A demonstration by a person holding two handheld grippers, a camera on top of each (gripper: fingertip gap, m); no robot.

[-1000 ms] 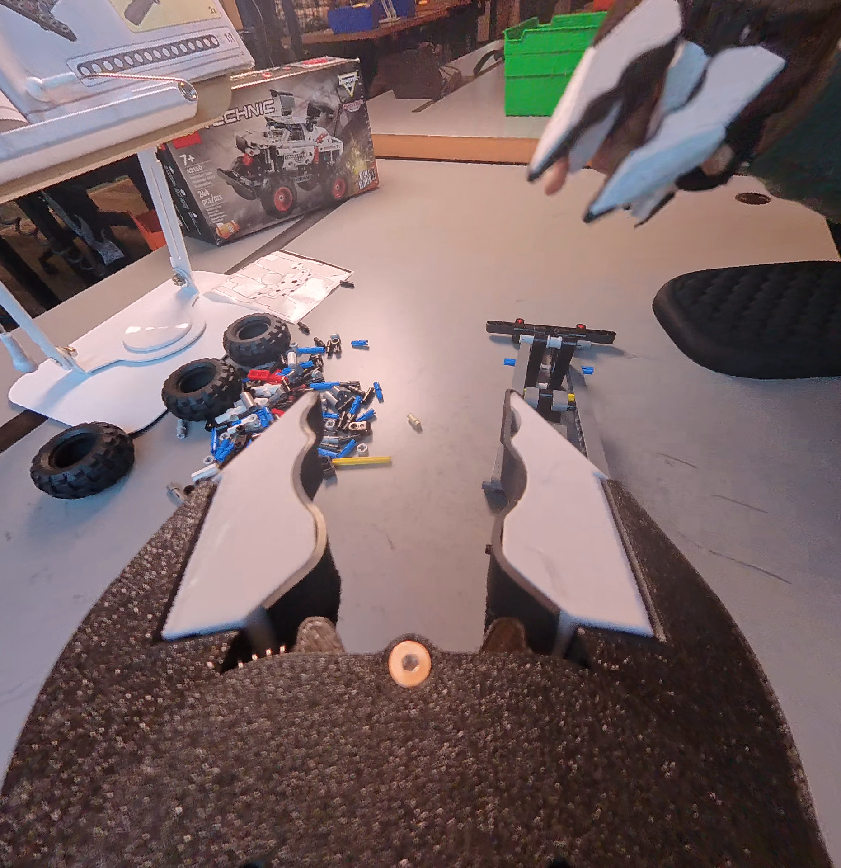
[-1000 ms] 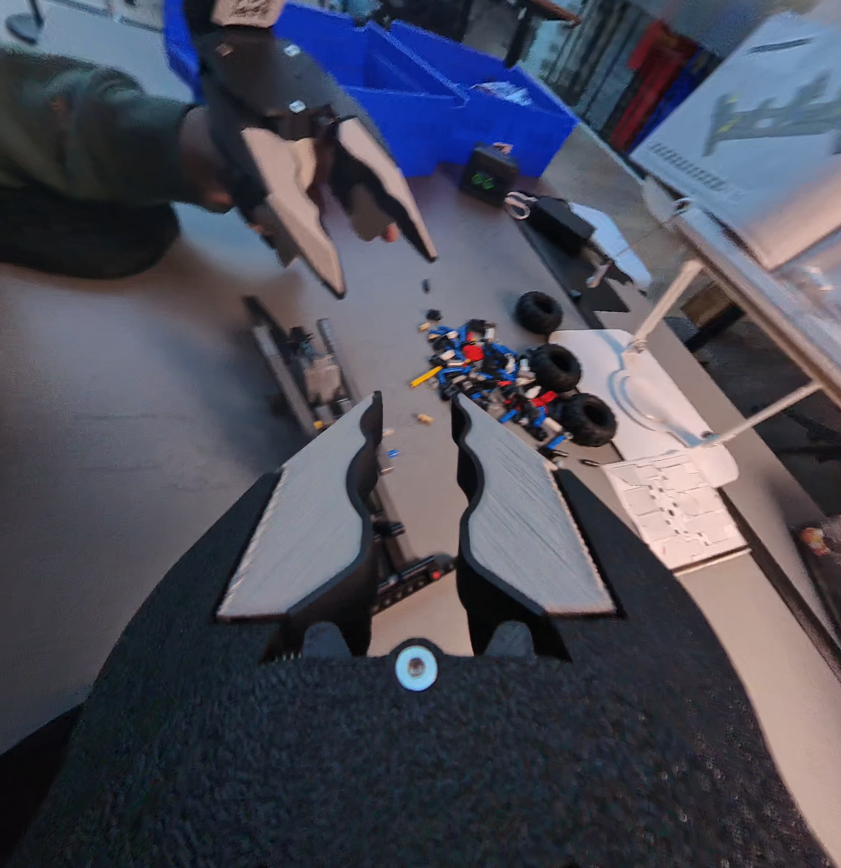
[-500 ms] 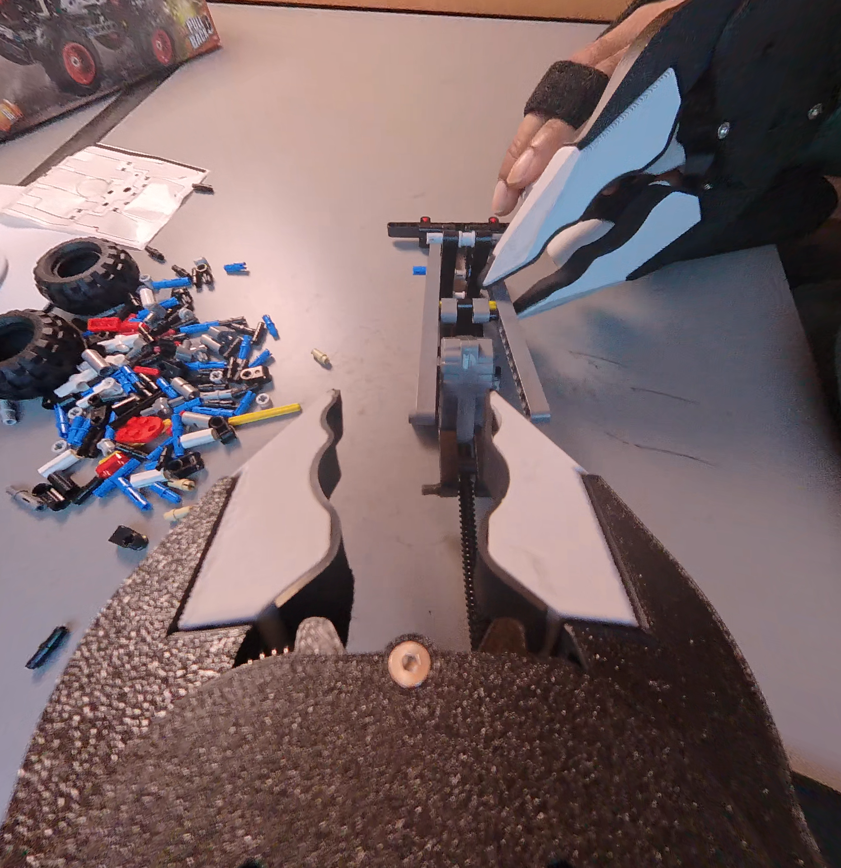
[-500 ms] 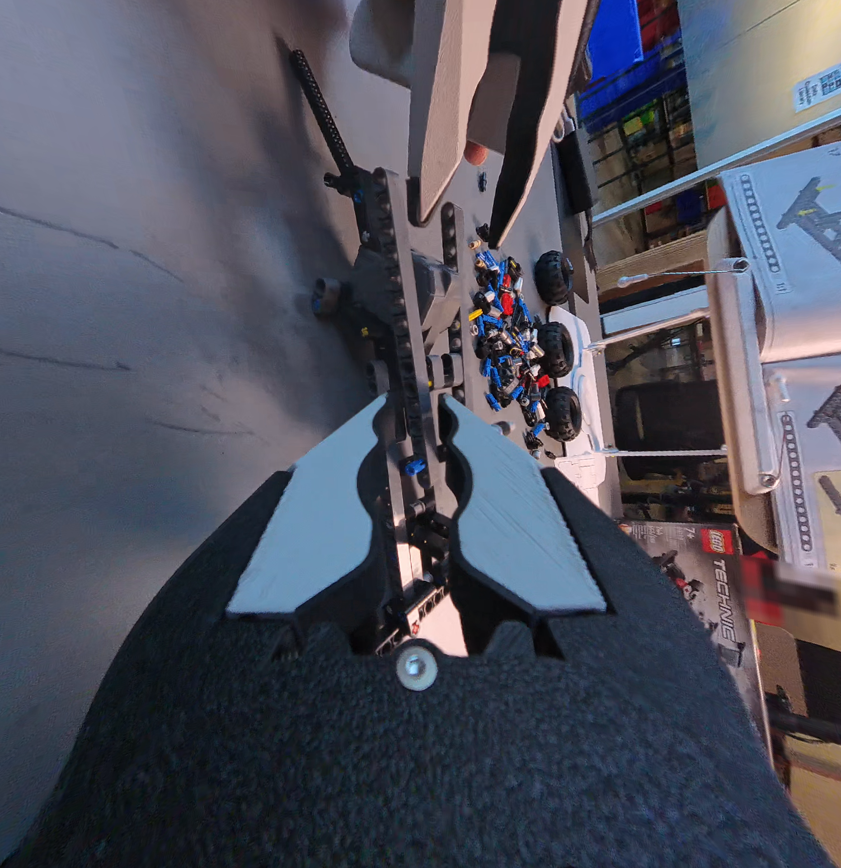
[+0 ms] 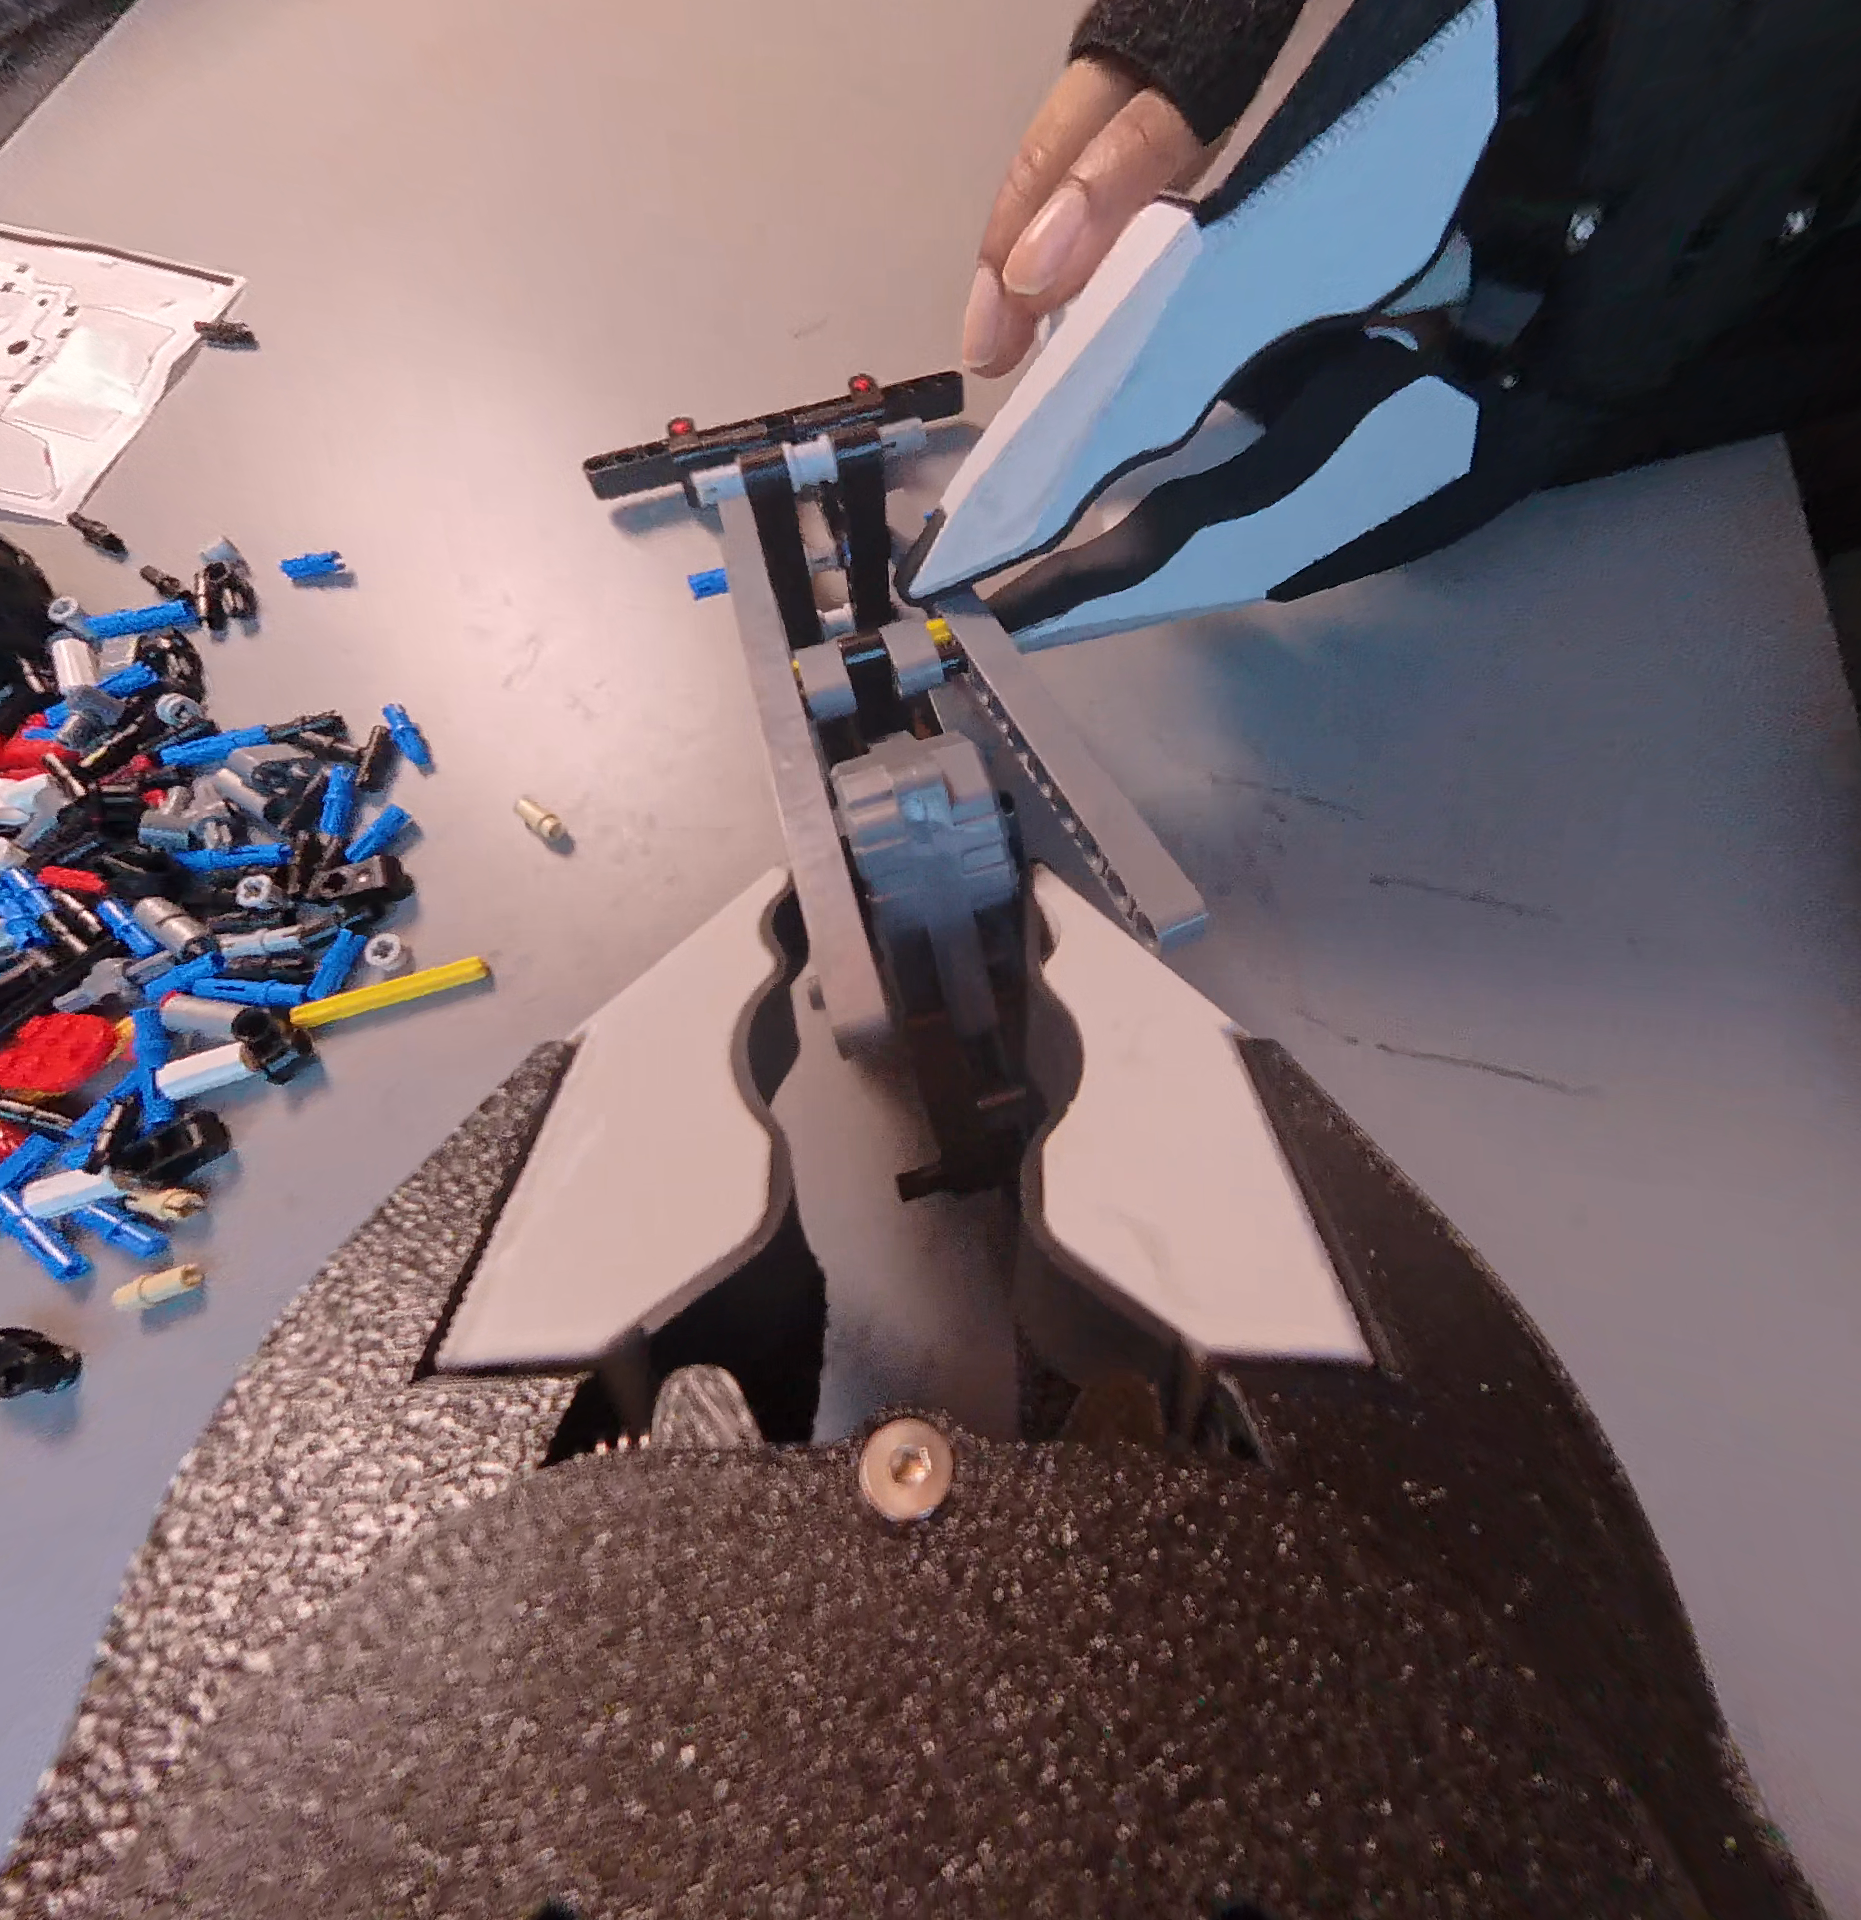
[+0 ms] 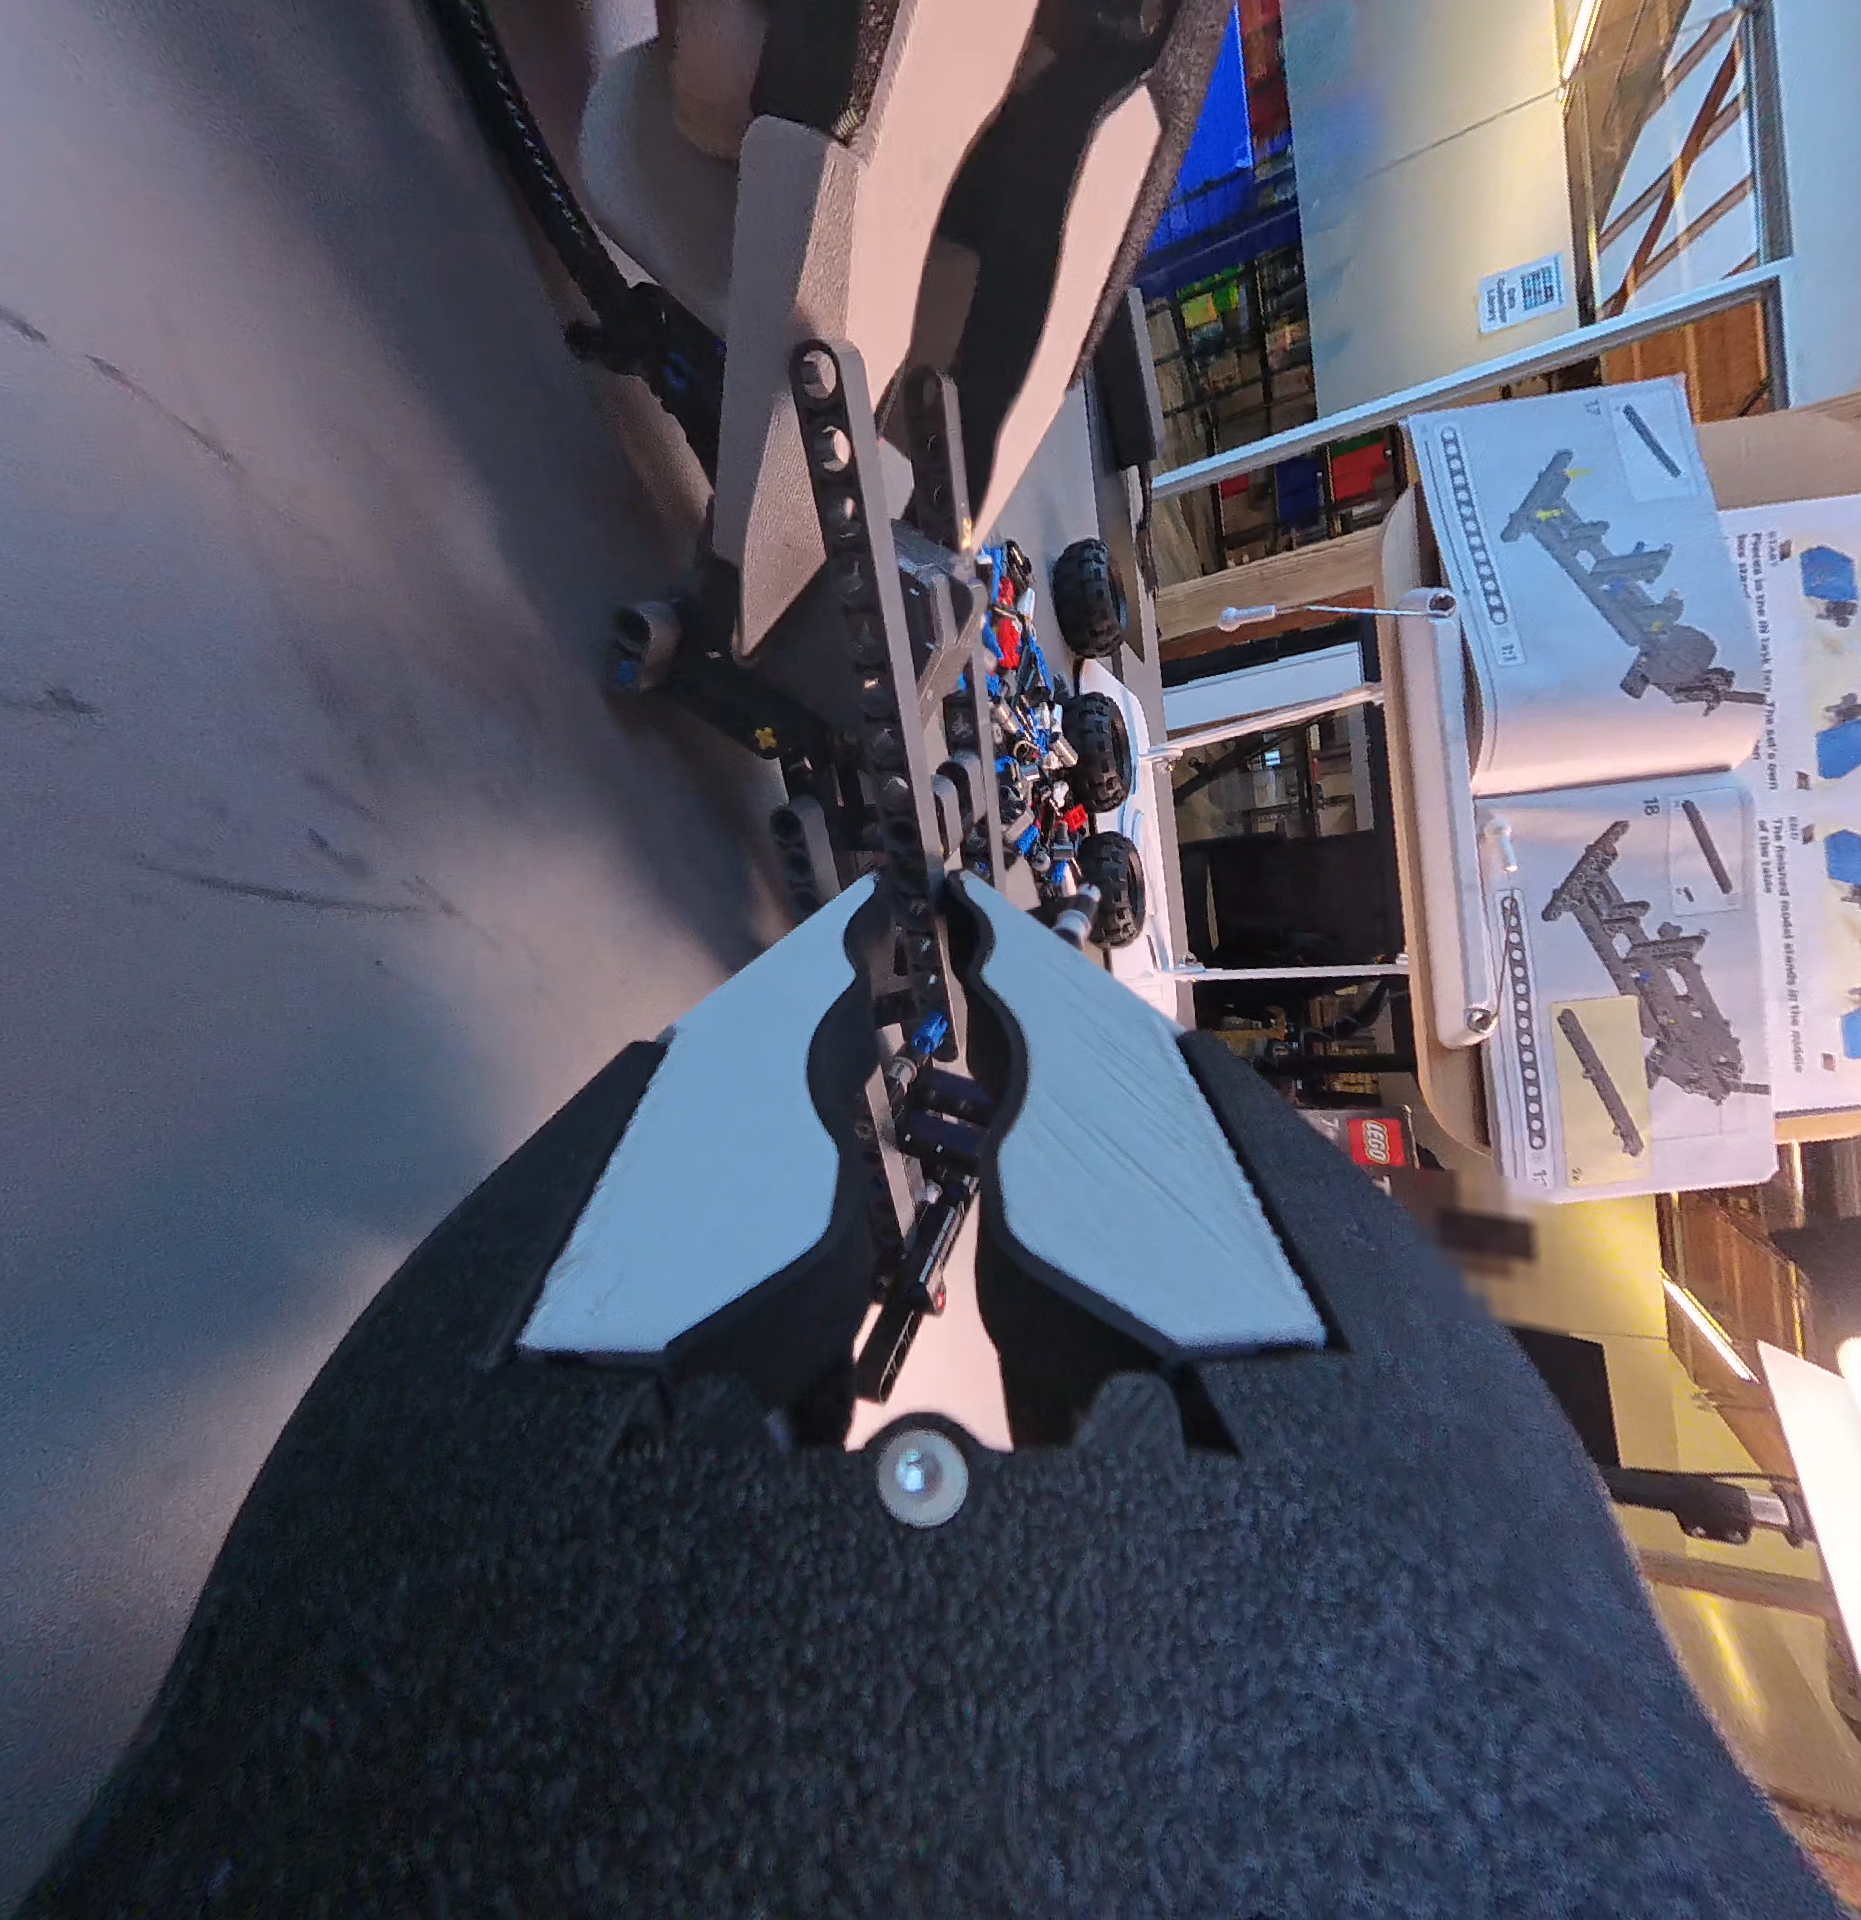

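Note:
A grey and black toy chassis (image 5: 910,821) lies on the grey table (image 5: 1477,987), with a black crossbar (image 5: 770,431) at its far end. My left gripper (image 5: 921,904) straddles the near end, its fingers pressed against the grey beam and the grey block between them. My right gripper (image 6: 918,888) is shut on the chassis's long grey side beam (image 6: 853,540). In the left wrist view the right gripper (image 5: 936,597) comes in from the right and pinches that beam near the far end. In the right wrist view the left gripper (image 6: 864,582) sits at the chassis's other end.
A pile of small blue, black, red and grey parts (image 5: 178,883) lies left of the chassis, with a yellow axle (image 5: 386,987) and a white sheet (image 5: 64,364). Black tyres (image 6: 1097,727) lie beyond. An open instruction booklet (image 6: 1591,790) stands on a white stand. Spacing between my two grippers at the tips: around 5 centimetres.
Both grippers came down from above the table onto the chassis. The left one moved forward over its near end and narrowed onto it. The right one closed on the side beam.

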